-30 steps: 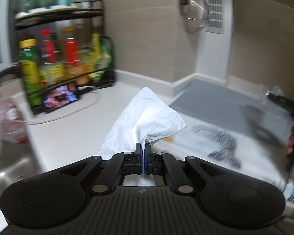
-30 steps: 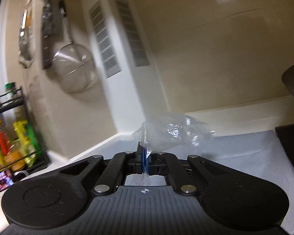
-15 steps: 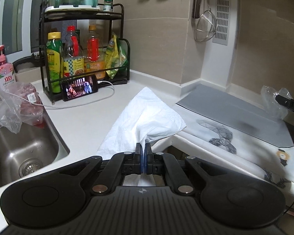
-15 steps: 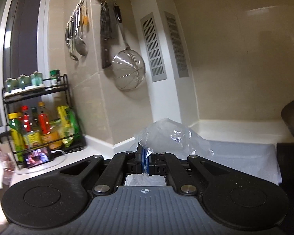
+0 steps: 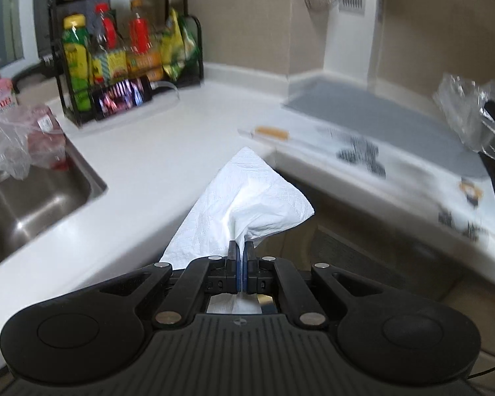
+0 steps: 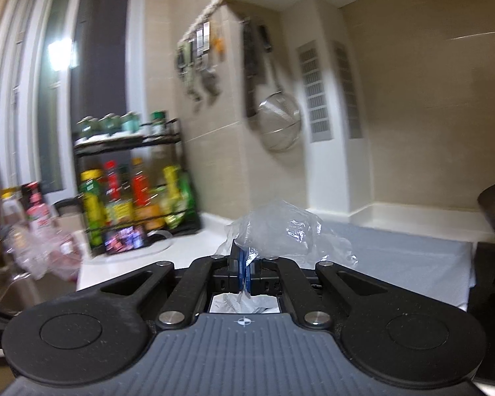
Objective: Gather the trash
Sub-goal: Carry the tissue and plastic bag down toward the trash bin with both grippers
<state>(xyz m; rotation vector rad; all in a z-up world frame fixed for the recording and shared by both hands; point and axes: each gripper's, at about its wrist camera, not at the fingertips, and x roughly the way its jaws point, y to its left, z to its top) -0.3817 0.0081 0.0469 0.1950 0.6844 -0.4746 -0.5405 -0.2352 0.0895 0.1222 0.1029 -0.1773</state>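
Observation:
My left gripper [image 5: 240,247] is shut on a white paper towel [image 5: 247,198], which fans out ahead of the jaws, held in the air just off the front edge of the white counter [image 5: 155,151]. My right gripper [image 6: 244,254] is shut on a crumpled clear plastic wrapper [image 6: 287,231], held above the counter. That same wrapper [image 5: 468,115] shows at the right edge of the left wrist view, with the dark right gripper behind it. A clear plastic bag [image 5: 13,138] with pink contents sits at the sink's rim.
A steel sink [image 5: 29,204] lies at the left. A black rack of bottles [image 5: 122,52] with a lit phone [image 5: 122,99] leaning on it stands at the back. A grey mat [image 5: 373,115] and a printed sheet [image 5: 396,165] cover the right counter. A strainer [image 6: 279,125] hangs on the wall.
The left gripper has drawn back and down from the counter with the towel. The right gripper has swung left with the wrapper, bringing the rack and window into view.

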